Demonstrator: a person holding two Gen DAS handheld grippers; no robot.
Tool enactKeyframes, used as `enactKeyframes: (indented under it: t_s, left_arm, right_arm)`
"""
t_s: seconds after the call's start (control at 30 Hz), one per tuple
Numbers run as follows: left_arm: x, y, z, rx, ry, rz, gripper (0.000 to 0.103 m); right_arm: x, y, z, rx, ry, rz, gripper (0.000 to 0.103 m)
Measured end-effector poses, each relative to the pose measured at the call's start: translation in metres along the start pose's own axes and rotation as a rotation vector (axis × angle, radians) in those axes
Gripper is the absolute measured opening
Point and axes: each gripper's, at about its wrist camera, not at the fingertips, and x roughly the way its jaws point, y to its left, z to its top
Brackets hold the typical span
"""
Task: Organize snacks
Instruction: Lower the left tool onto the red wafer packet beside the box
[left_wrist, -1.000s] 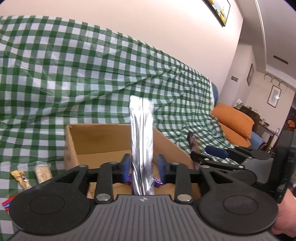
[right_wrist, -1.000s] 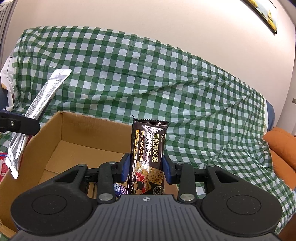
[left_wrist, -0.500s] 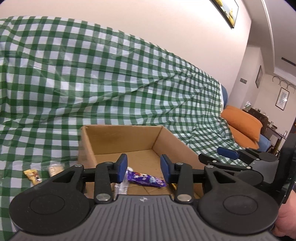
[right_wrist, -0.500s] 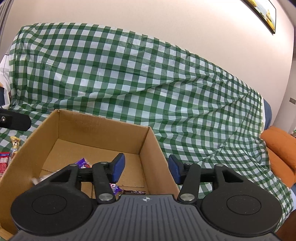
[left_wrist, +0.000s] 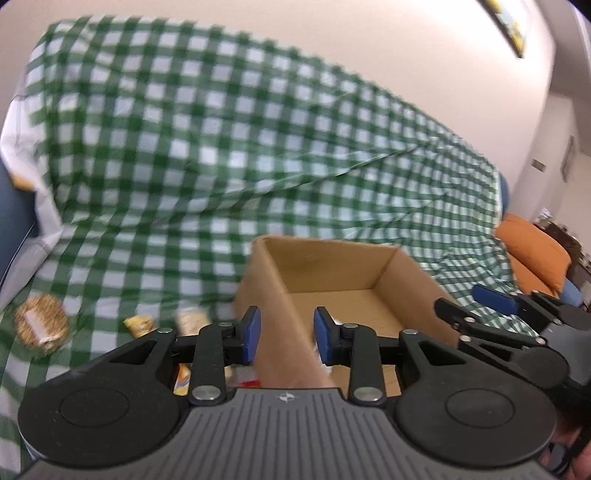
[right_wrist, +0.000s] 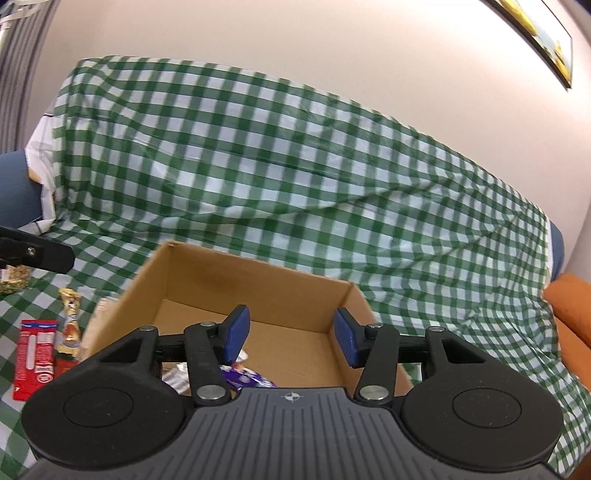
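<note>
Tongs empty over the cardboard box, loose snacks off to the left.

Left tongs (left_wrist: 283, 335) have just been narrowing, spread with nothing between them, straddling the cardboard box (left_wrist: 384, 273) near wall; right tongs (right_wrist: 291, 334) spread wider, empty, above the box interior. Remaining snacks lie left of the box on the checked cloth (right_wrist: 295, 177): red packet (right_wrist: 35, 360) and gold-wrapped bar (right_wrist: 70, 321), long axes running away from the camera. Left tongs are nearer, I judge.
</note>
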Motion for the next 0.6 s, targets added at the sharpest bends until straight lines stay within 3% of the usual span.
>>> enactKeyframes:
  t_s: [0.3,0.4,0.47,0.6]
  left_arm:
    - [0.035,0.033,-0.005,-0.15,0.171,0.124,0.035]
    - [0.048,0.049,-0.011,-0.213,0.253,0.22,0.035]
    - [0.054,0.066,-0.019,-0.285,0.32,0.282,0.035]
    - [0.059,0.098,-0.032,-0.444,0.408,0.33,0.035]
  right_arm:
    - [-0.002,0.019,0.003,-0.042,-0.008,0.031,0.052]
    - [0.001,0.014,0.003,-0.037,-0.004,0.024,0.052]
    - [0.001,0.009,0.002,-0.03,0.001,0.018,0.052]
    - [0.002,0.0,0.0,-0.017,0.008,0.005,0.052]
